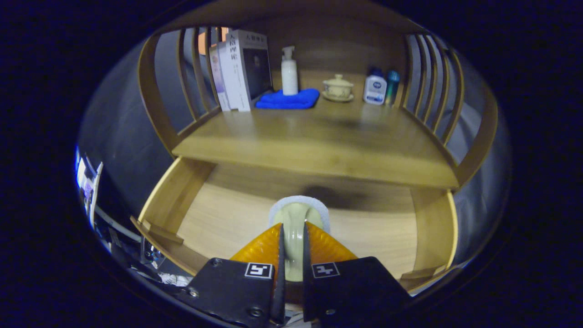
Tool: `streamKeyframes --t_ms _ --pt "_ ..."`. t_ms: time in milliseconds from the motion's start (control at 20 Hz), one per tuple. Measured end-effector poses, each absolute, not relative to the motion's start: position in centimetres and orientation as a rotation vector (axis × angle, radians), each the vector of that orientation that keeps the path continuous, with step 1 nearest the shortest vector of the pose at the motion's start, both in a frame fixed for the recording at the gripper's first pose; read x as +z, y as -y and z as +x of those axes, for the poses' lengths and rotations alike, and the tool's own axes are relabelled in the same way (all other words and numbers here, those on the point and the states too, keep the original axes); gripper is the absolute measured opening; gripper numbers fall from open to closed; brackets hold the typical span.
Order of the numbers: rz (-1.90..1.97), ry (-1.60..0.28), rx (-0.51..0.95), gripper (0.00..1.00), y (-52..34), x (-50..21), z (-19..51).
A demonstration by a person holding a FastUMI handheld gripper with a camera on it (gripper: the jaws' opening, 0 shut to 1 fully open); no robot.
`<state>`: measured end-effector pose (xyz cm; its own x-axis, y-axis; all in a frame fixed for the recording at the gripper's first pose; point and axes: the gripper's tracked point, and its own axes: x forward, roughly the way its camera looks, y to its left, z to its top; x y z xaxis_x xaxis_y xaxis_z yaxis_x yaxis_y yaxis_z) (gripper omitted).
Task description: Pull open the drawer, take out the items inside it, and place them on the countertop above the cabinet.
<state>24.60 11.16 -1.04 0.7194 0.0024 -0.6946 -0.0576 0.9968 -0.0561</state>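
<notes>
Gripper view: tongs (294,248) clenched on a pale green cup (295,218) above the open drawer (218,223).

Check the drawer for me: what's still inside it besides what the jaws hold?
The open drawer shows bare wood floor around the pale green object clamped between the jaws. The gripper and that object hide the floor beneath them.

I see a wooden cabinet (314,136) with curved side rails (432,86) and a wooden back wall. Behind it the room wall (123,136) looks plain and grey. The light is dim and warm on the wood.
</notes>
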Motion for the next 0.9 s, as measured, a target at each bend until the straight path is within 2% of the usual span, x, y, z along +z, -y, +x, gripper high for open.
streamKeyframes --t_ms 250,500,900 --pt "-0.060 -0.644 0.053 0.18 -11.7 4.4 25.4" --pt "0.023 -0.585 0.031 0.18 -11.0 7.5 29.3" --pt "0.123 -0.562 -0.001 0.18 -10.6 7.5 37.3"
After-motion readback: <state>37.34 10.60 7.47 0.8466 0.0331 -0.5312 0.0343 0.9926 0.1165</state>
